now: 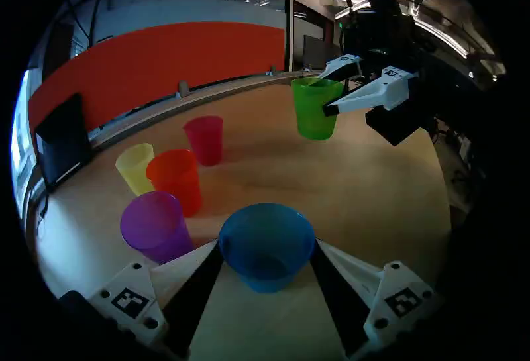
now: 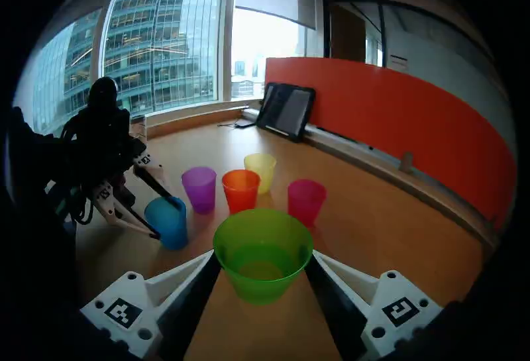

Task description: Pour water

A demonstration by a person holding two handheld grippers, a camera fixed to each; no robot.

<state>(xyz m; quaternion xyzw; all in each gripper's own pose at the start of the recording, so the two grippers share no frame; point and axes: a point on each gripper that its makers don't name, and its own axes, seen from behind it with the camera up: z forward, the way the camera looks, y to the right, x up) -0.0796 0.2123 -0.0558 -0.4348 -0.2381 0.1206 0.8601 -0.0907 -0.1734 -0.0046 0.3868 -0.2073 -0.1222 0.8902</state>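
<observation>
Wide tabletop point(image 1: 371, 189) between blue cup point(image 1: 267, 245) and green cup point(image 1: 315, 107)

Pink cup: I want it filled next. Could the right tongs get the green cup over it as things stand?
Probably yes. In the right gripper view the pink cup stands open just beyond the green cup held in the right tongs, with nothing between them.

We see a city office: tall windows point(image 2: 265, 50) face glass towers point(image 2: 159, 43), while an orange partition point(image 2: 397, 116) and a dark screen point(image 2: 288, 110) edge the wooden table point(image 2: 397, 228).
</observation>
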